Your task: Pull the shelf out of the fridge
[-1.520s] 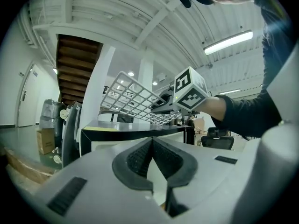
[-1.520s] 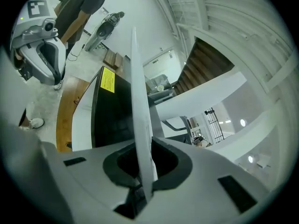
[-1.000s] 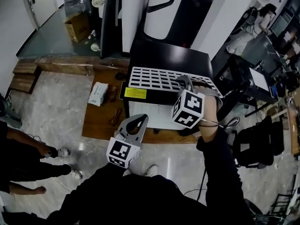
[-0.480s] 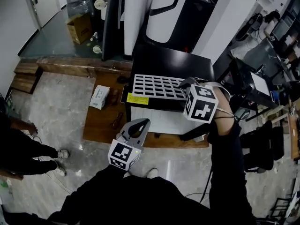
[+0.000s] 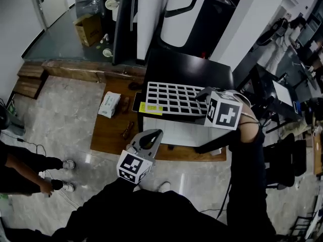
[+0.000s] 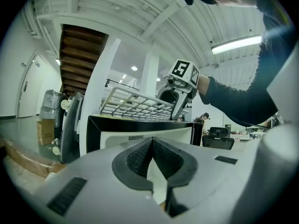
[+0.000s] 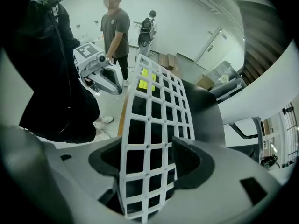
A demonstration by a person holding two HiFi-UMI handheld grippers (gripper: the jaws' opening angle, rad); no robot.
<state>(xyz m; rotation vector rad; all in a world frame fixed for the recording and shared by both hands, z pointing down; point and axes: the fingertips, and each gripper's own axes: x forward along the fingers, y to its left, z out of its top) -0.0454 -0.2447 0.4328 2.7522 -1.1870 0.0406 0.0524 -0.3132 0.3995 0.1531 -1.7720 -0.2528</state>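
Note:
The white wire shelf point(image 5: 171, 99) lies flat on top of the small black fridge point(image 5: 189, 67). My right gripper point(image 5: 204, 94) stands at the shelf's right end, pointing steeply down. Its jaws have just been opening. In the right gripper view the shelf grid point(image 7: 149, 120) passes between the spread jaws of the right gripper point(image 7: 149, 157), and the pads do not press on it. My left gripper point(image 5: 154, 133) hovers in front of the fridge, lower left, held level and shut with nothing in it. From the left gripper point(image 6: 152, 141) I see the shelf point(image 6: 131, 104) and the right gripper point(image 6: 175, 111) above.
The fridge stands on a wooden platform point(image 5: 108, 130) with a tissue pack point(image 5: 109, 105) on it. A cardboard box point(image 5: 90, 28) sits at the back left. A bystander's feet point(image 5: 63, 164) are at the left. Office chairs point(image 5: 275, 155) and desks crowd the right.
The right gripper has tipped further downward at the shelf's right end and its jaws have spread off the shelf. The left gripper has stayed put. The bystander at the left has shifted.

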